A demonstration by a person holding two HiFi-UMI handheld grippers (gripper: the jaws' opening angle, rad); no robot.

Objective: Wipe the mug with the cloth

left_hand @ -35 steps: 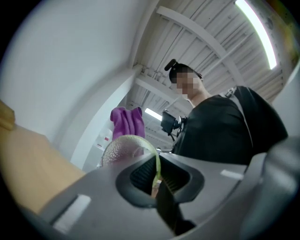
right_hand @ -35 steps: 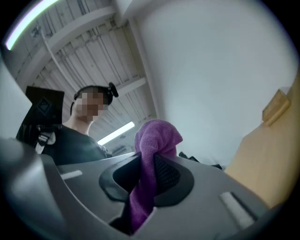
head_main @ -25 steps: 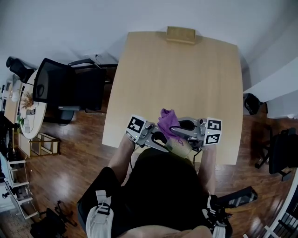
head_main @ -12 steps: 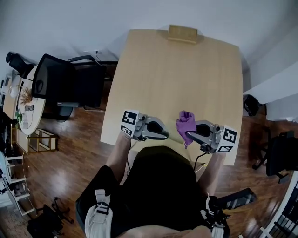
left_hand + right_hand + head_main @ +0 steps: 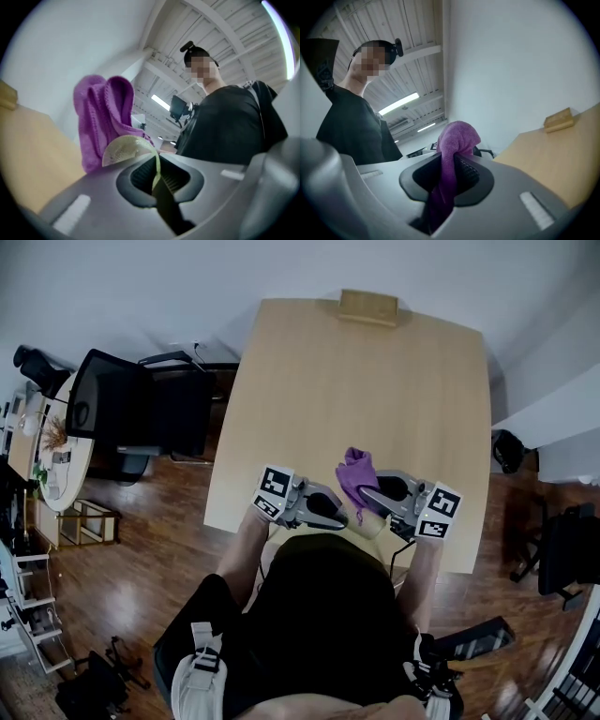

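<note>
Clamping pale mug (image 5: 127, 150) and purple cloth (image 5: 457, 136).

The table (image 5: 375, 399) lies bare across the middle and top of the head view. Only a small wooden block (image 5: 367, 307) sits at its far edge, top centre. Low centre, the left gripper (image 5: 339, 518) and right gripper (image 5: 364, 491) crowd close, with the cloth (image 5: 354, 472) and mug (image 5: 369, 525) between them. A black chair (image 5: 122, 413) stands left of the table.
</note>
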